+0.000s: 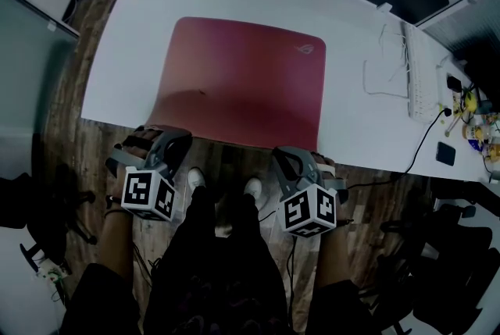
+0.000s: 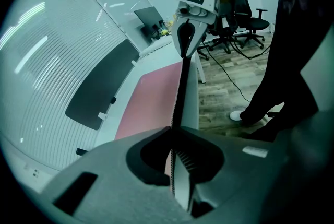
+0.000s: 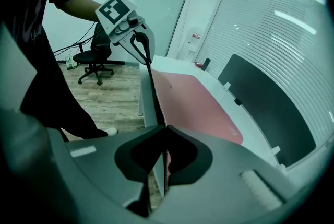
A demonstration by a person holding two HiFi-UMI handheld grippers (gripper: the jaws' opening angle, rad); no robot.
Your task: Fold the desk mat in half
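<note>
Desk mat (image 1: 242, 80), near edge tight between jaws of left hand-held gripper (image 2: 171, 129) and right hand-held gripper (image 3: 166, 127)

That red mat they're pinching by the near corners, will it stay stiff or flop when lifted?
Probably floppy: the mat looks thin edge-on between the left gripper and right gripper, and bends up from the table. Likely light: two corner pinches lift its edge.

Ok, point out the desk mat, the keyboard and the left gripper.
desk mat (image 1: 242, 83), head view, middle of its red top
keyboard (image 1: 420, 76), head view, middle of its keys
left gripper (image 2: 172, 130), left gripper view, between its closed tips
</note>
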